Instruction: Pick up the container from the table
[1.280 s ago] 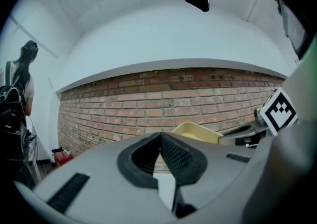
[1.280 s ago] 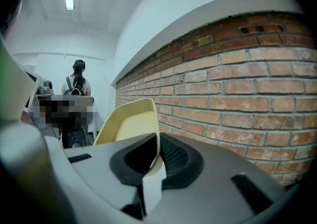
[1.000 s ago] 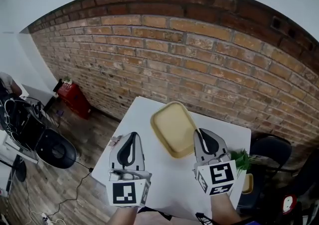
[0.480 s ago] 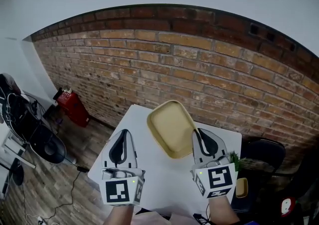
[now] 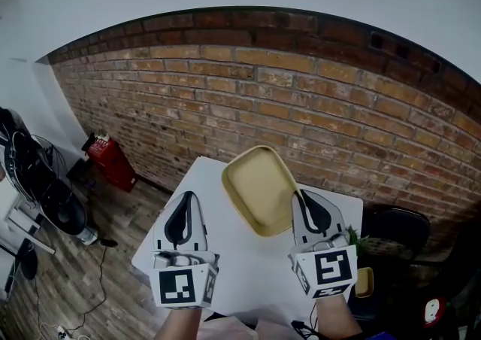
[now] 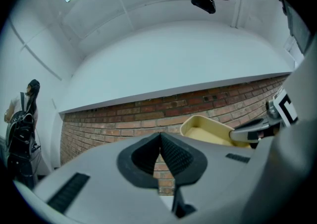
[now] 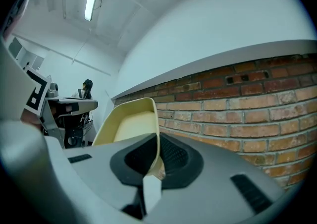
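Note:
A pale yellow, shallow rectangular container hangs tilted above the white table, in front of the brick wall. My right gripper is shut on its right rim. In the right gripper view the thin rim of the container runs straight between the black pads. My left gripper is to the left of the container and does not touch it, its jaws shut with nothing between them. The left gripper view shows the container at the right with the right gripper on it.
A brick wall stands right behind the table. On the wooden floor at the left are a red box and a black chair. A green plant and a dark chair are at the right.
Both grippers have risen a little, and the container has come up with the right one. The head view has tilted up, so the table looks smaller and more wall shows.

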Demonstrator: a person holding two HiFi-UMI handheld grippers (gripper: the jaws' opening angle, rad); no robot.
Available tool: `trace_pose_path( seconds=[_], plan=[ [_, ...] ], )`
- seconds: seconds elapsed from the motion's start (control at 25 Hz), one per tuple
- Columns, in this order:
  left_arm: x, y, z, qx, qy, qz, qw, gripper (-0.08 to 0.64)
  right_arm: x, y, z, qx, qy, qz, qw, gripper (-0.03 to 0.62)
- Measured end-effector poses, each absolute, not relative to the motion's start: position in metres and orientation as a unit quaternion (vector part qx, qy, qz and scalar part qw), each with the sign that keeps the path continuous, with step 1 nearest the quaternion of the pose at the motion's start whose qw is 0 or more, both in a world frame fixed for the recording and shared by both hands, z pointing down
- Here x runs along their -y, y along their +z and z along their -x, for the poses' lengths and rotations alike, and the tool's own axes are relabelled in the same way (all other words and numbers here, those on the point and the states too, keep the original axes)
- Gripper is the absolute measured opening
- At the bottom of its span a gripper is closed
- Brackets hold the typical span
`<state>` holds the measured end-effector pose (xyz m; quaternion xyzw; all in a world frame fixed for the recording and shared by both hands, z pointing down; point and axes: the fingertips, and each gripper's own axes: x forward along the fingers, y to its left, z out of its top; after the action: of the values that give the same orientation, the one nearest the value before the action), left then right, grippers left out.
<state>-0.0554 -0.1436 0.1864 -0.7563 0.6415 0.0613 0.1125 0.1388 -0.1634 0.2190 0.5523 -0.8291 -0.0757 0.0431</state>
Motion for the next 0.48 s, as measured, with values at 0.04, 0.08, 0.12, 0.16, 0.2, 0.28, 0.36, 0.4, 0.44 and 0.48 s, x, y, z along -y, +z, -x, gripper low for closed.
trace_pose_path(
  seconds=[0.04,0.08,0.12,0.16,0.2,0.28,0.36,0.4,0.44,0.48],
  plan=[
    [0.1434,0.1864,0.0552,-0.641,0.061,0.757,0.113,0.009,0.1630,0.2181,-0.1386,0.829,-0.077,-0.552,0.042,0.015],
    [0.1431,0.1863,0.0551,-0.641,0.061,0.757,0.113,0.010,0.1626,0.2173,-0.1382,0.830,-0.078,-0.551,0.040,0.015],
    [0.1429,0.1863,0.0548,-0.640,0.061,0.757,0.113,0.009,0.1623,0.2169,-0.1380,0.830,-0.078,-0.551,0.039,0.015],
    [0.1427,0.1862,0.0544,-0.640,0.061,0.758,0.114,0.010,0.1620,0.2168,-0.1380,0.829,-0.078,-0.552,0.039,0.015],
    [0.1426,0.1862,0.0539,-0.639,0.061,0.758,0.114,0.010,0.1618,0.2171,-0.1380,0.829,-0.077,-0.552,0.038,0.015],
    [0.1431,0.1866,0.0529,-0.637,0.062,0.760,0.115,0.009,0.1619,0.2174,-0.1373,0.829,-0.077,-0.552,0.038,0.015],
    [0.1442,0.1871,0.0531,-0.636,0.062,0.761,0.114,0.009,0.1626,0.2173,-0.1359,0.830,-0.078,-0.551,0.038,0.015],
    [0.1448,0.1872,0.0533,-0.636,0.061,0.761,0.113,0.011,0.1629,0.2174,-0.1356,0.830,-0.078,-0.551,0.038,0.015],
    [0.1452,0.1873,0.0531,-0.636,0.061,0.761,0.113,0.010,0.1631,0.2175,-0.1356,0.830,-0.078,-0.551,0.038,0.015],
    [0.1453,0.1877,0.0527,-0.635,0.061,0.762,0.113,0.009,0.1632,0.2178,-0.1360,0.830,-0.078,-0.552,0.039,0.015]
  ],
)
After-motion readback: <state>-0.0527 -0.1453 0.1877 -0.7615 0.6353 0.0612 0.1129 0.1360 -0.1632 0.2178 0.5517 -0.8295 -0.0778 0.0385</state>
